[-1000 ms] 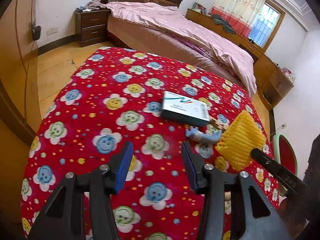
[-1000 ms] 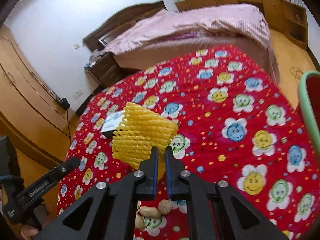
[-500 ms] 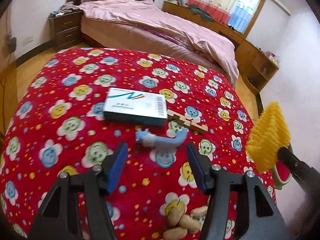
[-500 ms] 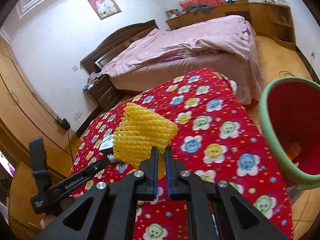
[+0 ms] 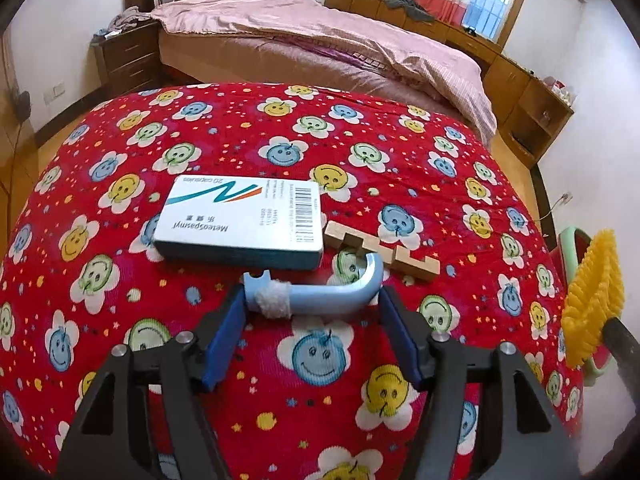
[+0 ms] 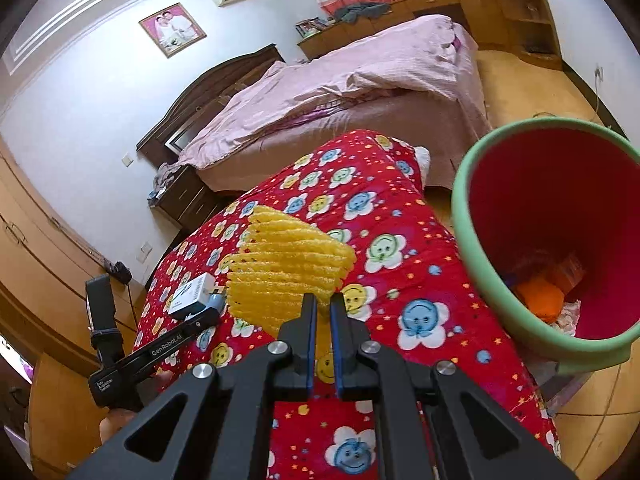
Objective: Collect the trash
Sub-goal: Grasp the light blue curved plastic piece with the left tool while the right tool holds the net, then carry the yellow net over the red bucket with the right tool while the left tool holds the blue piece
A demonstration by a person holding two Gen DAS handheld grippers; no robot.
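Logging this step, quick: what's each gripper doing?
Left gripper: open, straddling the blue hook.
Right gripper: shut on the yellow foam net.

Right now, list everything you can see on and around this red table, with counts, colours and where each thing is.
Medicine box: one, white and teal, table centre.
Plastic hook: one, light blue, in front of the box, between the left fingers.
Wooden block: one, tan, notched, right of the box.
Foam fruit net: one, yellow, held above the table.
Trash bucket: one, red with green rim, beside the table, holding trash.
Tablecloth: one, red, smiley flowers.
Bed: one, pink cover, behind.
Left hand-held gripper: open.
Right hand-held gripper: shut on the net.
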